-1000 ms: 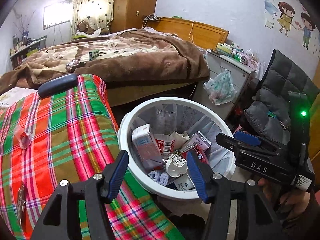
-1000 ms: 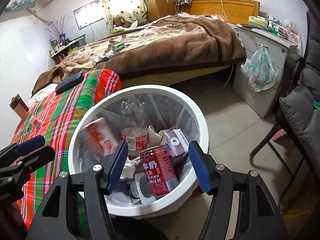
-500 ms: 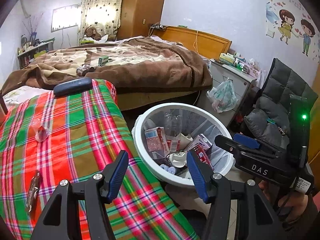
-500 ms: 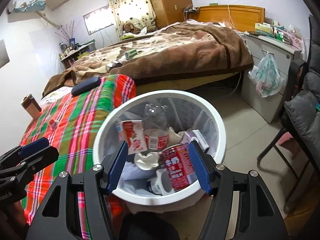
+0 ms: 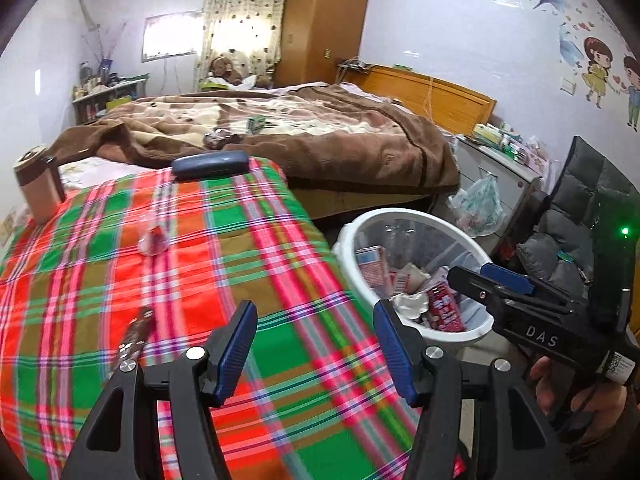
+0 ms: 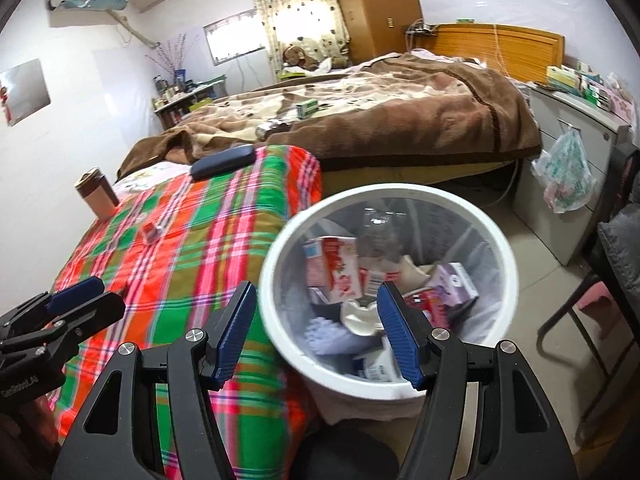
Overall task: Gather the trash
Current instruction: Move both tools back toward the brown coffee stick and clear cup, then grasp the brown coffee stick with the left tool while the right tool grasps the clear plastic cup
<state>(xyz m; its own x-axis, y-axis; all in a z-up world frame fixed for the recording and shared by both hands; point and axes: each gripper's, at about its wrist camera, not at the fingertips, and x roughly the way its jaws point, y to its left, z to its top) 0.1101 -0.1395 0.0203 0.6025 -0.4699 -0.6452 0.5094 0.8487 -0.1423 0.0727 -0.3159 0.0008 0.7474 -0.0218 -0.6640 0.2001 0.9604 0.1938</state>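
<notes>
Left gripper (image 5: 314, 344) was seen with jaws parted and nothing between them, held over the plaid blanket (image 5: 192, 288). Right gripper (image 6: 314, 332) was likewise spread wide and empty, positioned above the near rim of the white trash bin (image 6: 508, 292).

The bin was found standing on the floor, just beside the edge of the plaid-covered surface. Inside were seen: a pink-and-white carton (image 6: 332, 270), a clear plastic bottle (image 6: 378, 240) lying toward the back wall, a purple carton (image 6: 456, 280), a red drink can (image 5: 444, 308), a crumpled white piece (image 6: 360, 316) near the middle, and something pale lilac (image 6: 324, 332) low at the front; other scraps were too blurred to be identified.

Trash still outside the bin was noted on the blanket: a small clear wrapper with red contents (image 5: 152, 238), and a dark brown wrapper (image 5: 134, 334) just left of the left gripper's fingers. A dark blue case (image 5: 210, 163) was lying at the far edge of the blanket, and a brown lidded cup (image 5: 36, 188) was standing upright at its far left.

A plastic bag (image 6: 566, 172) was seen hanging on the grey cabinet (image 6: 560, 216) beyond the bin; its contents could not be made out.
</notes>
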